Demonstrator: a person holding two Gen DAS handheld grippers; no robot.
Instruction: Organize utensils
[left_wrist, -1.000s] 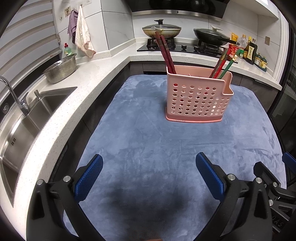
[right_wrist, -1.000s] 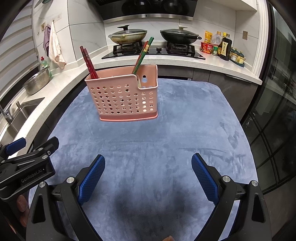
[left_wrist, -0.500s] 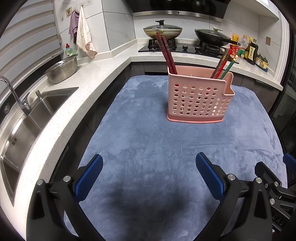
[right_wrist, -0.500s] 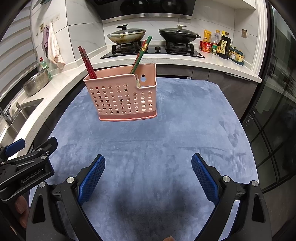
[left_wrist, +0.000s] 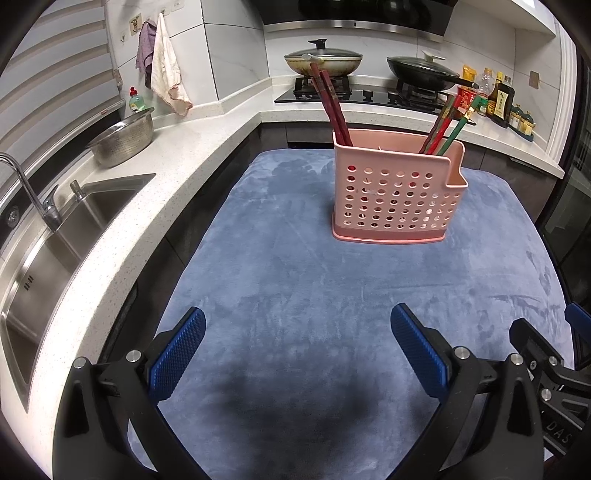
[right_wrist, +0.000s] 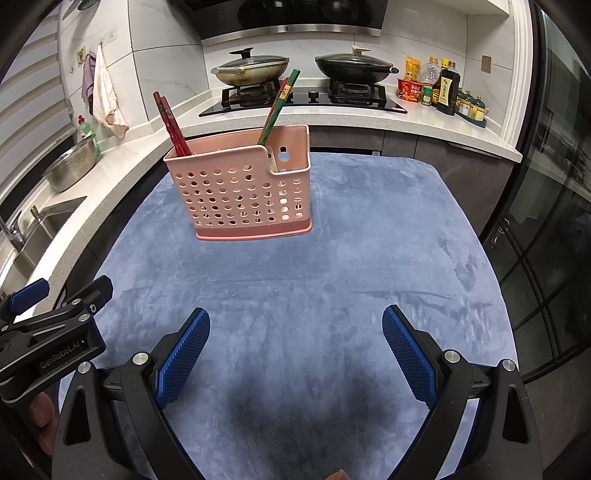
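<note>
Left wrist view: the left gripper (left_wrist: 298, 341) hovers over the blue-grey mat (left_wrist: 295, 280) on the counter (left_wrist: 155, 206), its blue-padded fingers (left_wrist: 177, 358) spread wide and holding nothing. The pink perforated utensil holder (left_wrist: 395, 199) stands upright on the mat well ahead of the fingers, slightly toward the right one; dark red chopsticks (left_wrist: 332, 107) lean out of its left end, and red and green chopsticks (left_wrist: 448, 123) lean out of its right end. Part of the right gripper shows at the lower right edge. Right wrist view: the right gripper (right_wrist: 295, 345) likewise has its fingers (right_wrist: 410, 354) wide apart and empty above the mat (right_wrist: 332, 280). The holder (right_wrist: 240, 192) stands well ahead, toward the left finger, with dark red chopsticks (right_wrist: 170, 122) at its left end and green ones (right_wrist: 277, 107) near its notched right compartment. The left gripper's body (right_wrist: 51, 328) lies at the left edge.
</note>
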